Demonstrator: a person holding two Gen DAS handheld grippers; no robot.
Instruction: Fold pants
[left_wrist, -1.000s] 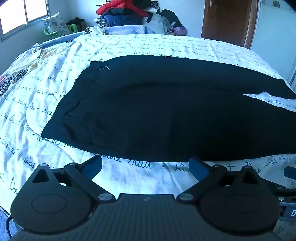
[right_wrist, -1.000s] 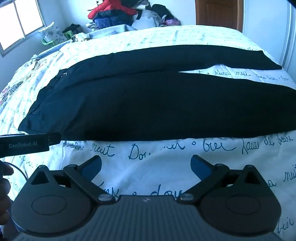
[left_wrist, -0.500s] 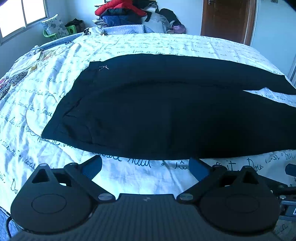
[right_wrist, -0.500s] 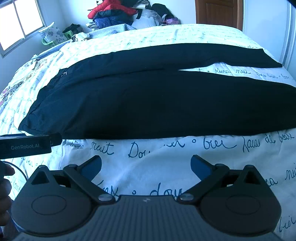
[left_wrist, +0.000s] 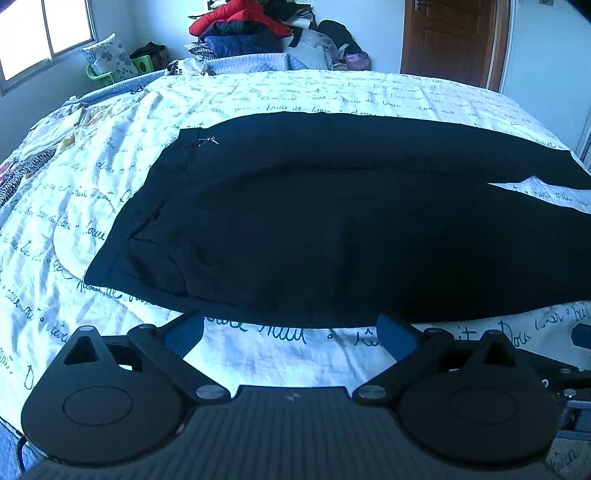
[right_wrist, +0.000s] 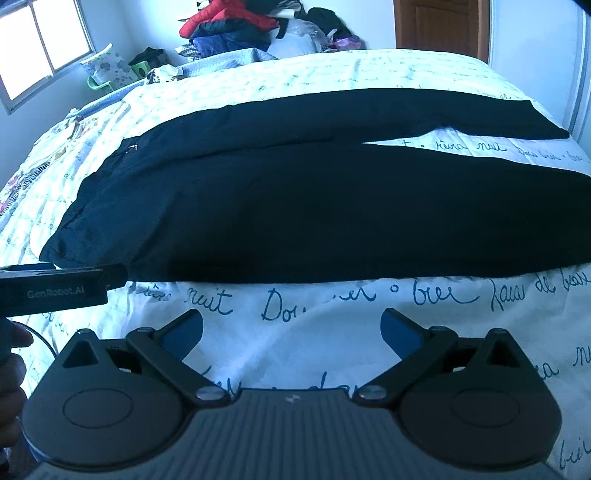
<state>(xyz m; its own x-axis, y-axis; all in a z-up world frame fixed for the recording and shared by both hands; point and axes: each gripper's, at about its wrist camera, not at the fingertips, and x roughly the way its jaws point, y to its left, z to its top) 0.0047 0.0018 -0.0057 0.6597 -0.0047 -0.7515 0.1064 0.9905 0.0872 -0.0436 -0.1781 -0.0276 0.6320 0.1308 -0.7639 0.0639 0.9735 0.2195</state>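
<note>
Both jaws spread wide, empty, pants just beyond, untouched

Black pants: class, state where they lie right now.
In both wrist views the black pants lie spread flat on the script-printed bedspread, waistband left, legs running right, just beyond both open grippers.

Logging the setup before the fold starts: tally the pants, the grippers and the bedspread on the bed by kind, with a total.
Black pants, spread flat and unfolded: 1
Grippers, both open and empty, short of the pants' near edge: 2 (left gripper, right gripper)
White bedspread with blue handwriting print: 1
Total: 4
</note>
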